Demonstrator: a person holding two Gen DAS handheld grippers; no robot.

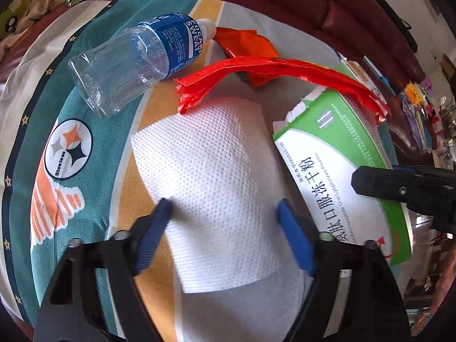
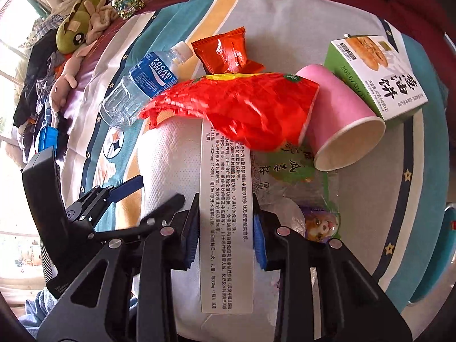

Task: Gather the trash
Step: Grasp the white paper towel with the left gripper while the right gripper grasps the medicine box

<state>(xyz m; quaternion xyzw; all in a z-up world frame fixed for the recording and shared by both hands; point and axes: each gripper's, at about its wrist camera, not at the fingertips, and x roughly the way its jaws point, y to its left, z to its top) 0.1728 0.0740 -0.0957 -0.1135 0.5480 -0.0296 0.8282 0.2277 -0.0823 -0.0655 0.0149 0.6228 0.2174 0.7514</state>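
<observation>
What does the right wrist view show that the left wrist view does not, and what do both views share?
Only the right wrist view: a pink paper cup on its side, a scallion pancake box, and the right tool shut on the medicine box's narrow side. Only the left wrist view: the medicine box's green-and-white face, and the left tool straddling the paper towel. Both: the Pocari Sweat bottle, red wrapper, orange snack packet.

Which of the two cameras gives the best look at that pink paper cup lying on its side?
The right wrist view. There the pink paper cup shows whole, tipped over with its white inside facing the camera, beside the green and white cardboard box. The left wrist view does not show the cup at all.
</observation>
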